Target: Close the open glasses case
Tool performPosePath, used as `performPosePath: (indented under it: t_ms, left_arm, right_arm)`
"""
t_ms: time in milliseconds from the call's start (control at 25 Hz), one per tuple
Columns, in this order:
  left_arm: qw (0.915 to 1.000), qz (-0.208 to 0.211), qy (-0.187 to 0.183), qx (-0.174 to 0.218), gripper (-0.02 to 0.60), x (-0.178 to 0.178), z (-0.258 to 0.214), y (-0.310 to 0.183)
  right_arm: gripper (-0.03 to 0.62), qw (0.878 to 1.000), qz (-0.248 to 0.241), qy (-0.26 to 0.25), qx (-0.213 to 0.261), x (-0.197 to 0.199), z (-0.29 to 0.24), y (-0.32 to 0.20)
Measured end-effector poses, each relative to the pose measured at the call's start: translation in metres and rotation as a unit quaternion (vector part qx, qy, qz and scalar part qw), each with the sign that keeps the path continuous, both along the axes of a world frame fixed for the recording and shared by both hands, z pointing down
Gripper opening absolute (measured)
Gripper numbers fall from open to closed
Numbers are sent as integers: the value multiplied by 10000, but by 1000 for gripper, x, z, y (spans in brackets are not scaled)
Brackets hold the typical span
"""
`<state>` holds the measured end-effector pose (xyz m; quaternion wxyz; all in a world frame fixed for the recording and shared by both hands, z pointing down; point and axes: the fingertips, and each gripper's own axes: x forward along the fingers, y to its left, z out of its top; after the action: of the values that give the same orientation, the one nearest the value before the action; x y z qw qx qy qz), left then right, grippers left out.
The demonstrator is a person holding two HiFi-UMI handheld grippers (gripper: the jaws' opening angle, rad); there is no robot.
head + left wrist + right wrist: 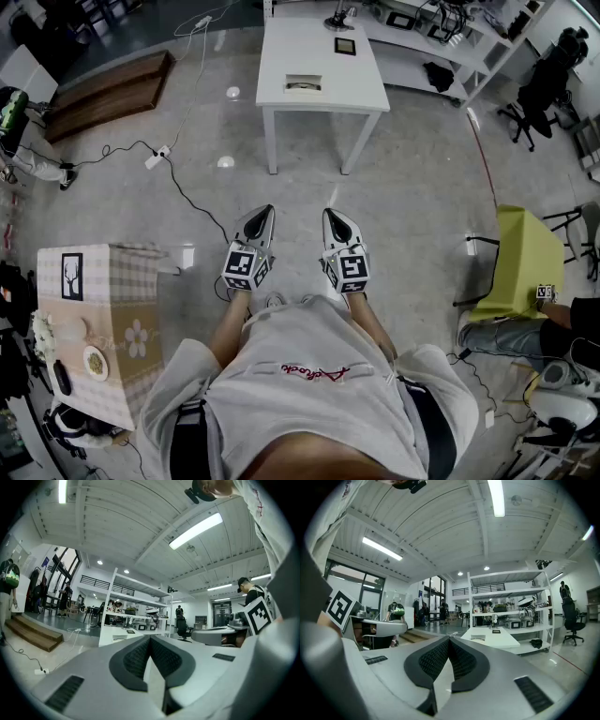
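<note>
At the upper left of the head view I have a brown wooden platform (111, 86) lying on the glossy grey floor (412, 178). At lower left stands a box (131, 281) draped in checked cloth. A black cable (192, 199) snakes over the floor between them.

Just left of centre I hold the left gripper (266, 212), a smooth silver wedge with its marker cube behind, pointing up the frame. Its own view tells me what the head view cannot: the dark, knurled pads (135, 659) meet at their tips with nothing between them.

At upper centre of the head view is the white table (281, 47), flat-topped on square legs, well apart from both grippers. The case (303, 85) lies near the table's near edge, a pale low rectangle with a darker inside. A small dark slab (345, 46) lies further back.

Just right of centre the right gripper (329, 214) sits beside the left one, not touching it. Its own view likewise shows the jaws pressed together and empty. That view also gives me the table from the side, the case a thin pale strip on top, and the ribbed white ceiling (440, 536) with strip lights, which the head view never catches.

At the right edge of the head view is a yellow-green chair (525, 253), and below it a person's grey trouser leg (506, 333).
</note>
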<state>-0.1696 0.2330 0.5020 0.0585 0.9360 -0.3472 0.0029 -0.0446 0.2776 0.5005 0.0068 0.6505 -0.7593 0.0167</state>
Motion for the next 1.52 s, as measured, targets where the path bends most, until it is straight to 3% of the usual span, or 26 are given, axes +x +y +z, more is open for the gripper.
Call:
performPosePath:
  t_ms: [280,1080,1520]
  left_arm:
    - [9997,36,166,-195,9,11,-1,21]
    - [9998,-27,-39,-217,9,49,19,49]
    - [9997,118,-12,-227,9,76,28,15]
  right_arm:
    - [20,9999,-131,-43,-44,3,-1,19]
    - [20,9996,-276,-4,102,39,12,49]
    - [20,9994,-315,69,136,56,12,15]
